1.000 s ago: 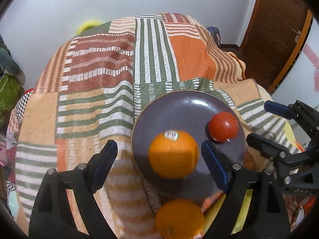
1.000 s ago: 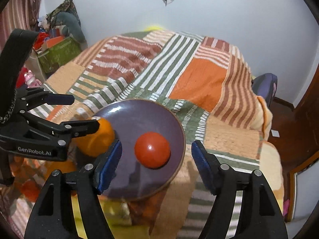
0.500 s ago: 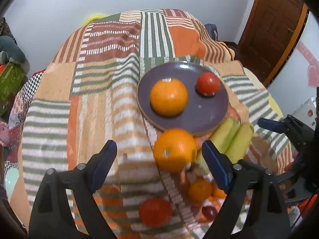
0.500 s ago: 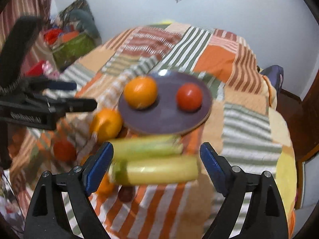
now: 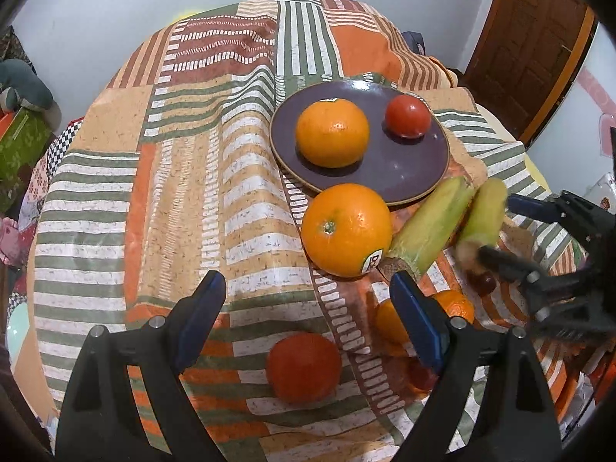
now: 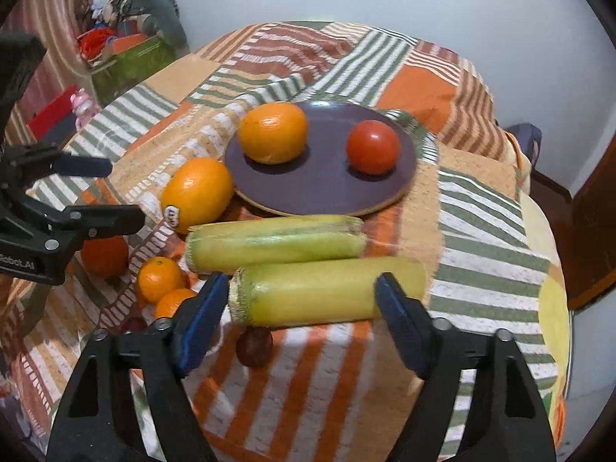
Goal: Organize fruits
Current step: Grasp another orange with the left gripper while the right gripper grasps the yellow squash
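Right wrist view — right claw (image 6: 298,321) gapes empty above a corn cob (image 6: 327,292); left claw (image 5: 308,321) hovers — spread, empty.

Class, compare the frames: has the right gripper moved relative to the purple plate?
Yes. The right gripper has pulled back from the purple plate, now framing the nearer corn cob.

A patchwork cloth (image 5: 215,177) in orange, green and rust stripes drapes the whole table, rumpled into a ridge toward the middle. Behind it runs a plain pale wall (image 6: 442,4), with a dark wooden door (image 5: 527,42) off at the right edge of the left wrist view. Over in the far left corner of the right wrist view sits a green box (image 6: 127,65) heaped with clutter, a small pink toy (image 6: 82,106) just beside it.
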Demonstrator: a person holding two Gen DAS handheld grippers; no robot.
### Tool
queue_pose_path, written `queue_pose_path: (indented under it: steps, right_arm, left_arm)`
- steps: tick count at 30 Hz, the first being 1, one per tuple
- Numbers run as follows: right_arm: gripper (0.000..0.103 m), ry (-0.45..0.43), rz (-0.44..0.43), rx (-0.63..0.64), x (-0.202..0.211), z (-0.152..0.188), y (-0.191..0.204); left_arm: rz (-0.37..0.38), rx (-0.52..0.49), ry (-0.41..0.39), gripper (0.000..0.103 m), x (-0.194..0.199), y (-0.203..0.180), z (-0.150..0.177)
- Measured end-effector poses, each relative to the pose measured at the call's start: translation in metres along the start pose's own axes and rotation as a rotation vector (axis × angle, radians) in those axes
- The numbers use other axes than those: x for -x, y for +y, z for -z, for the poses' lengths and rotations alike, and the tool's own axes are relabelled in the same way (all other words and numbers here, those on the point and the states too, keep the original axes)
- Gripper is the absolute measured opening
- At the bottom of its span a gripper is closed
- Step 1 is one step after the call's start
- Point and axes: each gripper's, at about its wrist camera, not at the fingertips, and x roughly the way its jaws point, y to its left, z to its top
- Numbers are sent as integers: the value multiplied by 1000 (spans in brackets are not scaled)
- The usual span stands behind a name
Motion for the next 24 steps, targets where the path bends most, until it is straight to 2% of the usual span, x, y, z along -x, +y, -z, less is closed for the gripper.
queue_pose_path:
  steps: [6,10,12,16,18,24]
  right_arm:
    - [69,37,86,-36,11,19,-33]
    - [69,68,74,-61,13,30,-44]
    - [69,49,80,-61,20,28,-43]
    - [70,-13,59,-122,36,20,-51]
    - [70,-19,62,-160,34,16,-59]
    - [70,42,83,-290,8,14,-89]
  left_arm:
    - [10,11,-11,88,-4,-1,-5]
    - [17,13,-29,88,-5,-5,-9]
    - [20,13,-36,87,-7,-6,-12]
    - [8,8,-38,77,-13,-8,-17]
    - [19,22,-30,75,-17,-7,-20]
    - [66,60,-8,75,-30,-8,-26]
